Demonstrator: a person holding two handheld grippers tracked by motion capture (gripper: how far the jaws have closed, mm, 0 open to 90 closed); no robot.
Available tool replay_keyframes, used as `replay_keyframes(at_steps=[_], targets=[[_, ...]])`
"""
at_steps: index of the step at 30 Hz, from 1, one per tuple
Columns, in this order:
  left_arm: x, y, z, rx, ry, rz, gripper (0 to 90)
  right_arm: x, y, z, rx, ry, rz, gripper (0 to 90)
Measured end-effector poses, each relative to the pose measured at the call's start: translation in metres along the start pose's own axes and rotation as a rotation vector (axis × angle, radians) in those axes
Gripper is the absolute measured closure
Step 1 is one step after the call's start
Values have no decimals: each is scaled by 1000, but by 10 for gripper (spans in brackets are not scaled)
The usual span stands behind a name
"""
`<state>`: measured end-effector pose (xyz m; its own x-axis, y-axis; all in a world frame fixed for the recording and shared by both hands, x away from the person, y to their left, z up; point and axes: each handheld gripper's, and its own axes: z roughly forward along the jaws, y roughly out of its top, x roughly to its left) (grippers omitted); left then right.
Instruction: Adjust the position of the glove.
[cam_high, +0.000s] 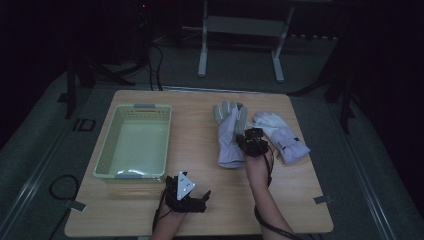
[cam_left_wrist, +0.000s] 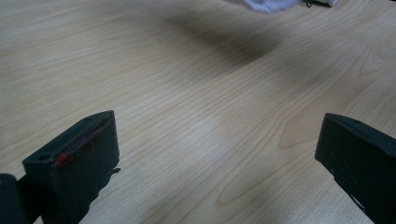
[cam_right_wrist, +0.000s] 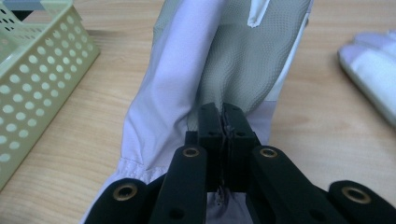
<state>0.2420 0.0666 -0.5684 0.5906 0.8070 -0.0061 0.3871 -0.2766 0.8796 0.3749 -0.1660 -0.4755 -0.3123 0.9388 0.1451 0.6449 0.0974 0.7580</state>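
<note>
The right claw (cam_high: 248, 141) is pinching the left glove (cam_high: 229, 134), its jaws clenched tight on a fold of the grey palm fabric, as the right gripper view is showing with the glove (cam_right_wrist: 210, 60) hanging away from the closed tips. From where I am standing the glove is lying just right of the tabletop's (cam_high: 210, 210) centre, fingers pointing toward twelve o'clock and cuff toward six, and the claw is sitting at its three o'clock edge, between it and the second glove (cam_high: 282, 136). That second glove is lying at about three o'clock from the first, close beside it and angled outward, untouched. The green basket (cam_high: 134, 142) is standing at nine o'clock from the gloves, well apart, open side up; my guess is that the gloves are being gathered into it, which would explain why the claw is taking a small bunch of cloth rather than the whole width: a pinch is enough to carry something this limp. The left claw (cam_high: 204, 196) is waiting near the front edge at about seven o'clock from the held glove, its jaws standing wide apart over bare wood (cam_left_wrist: 196, 116) with nothing between them, probably kept clear so that the right arm's path to the basket is staying free.
</note>
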Motion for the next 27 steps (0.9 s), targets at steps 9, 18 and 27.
replay_keyframes(at_steps=[9,18,27], targets=[[-1,0,0,0,-3,10,0,3,-20,21,35,-40,10,877],[-1,0,0,0,-6,10,0,10,-28,51,77,-52,21,874],[-1,0,0,0,-9,13,0,15,-35,64,117,-62,-26,711]])
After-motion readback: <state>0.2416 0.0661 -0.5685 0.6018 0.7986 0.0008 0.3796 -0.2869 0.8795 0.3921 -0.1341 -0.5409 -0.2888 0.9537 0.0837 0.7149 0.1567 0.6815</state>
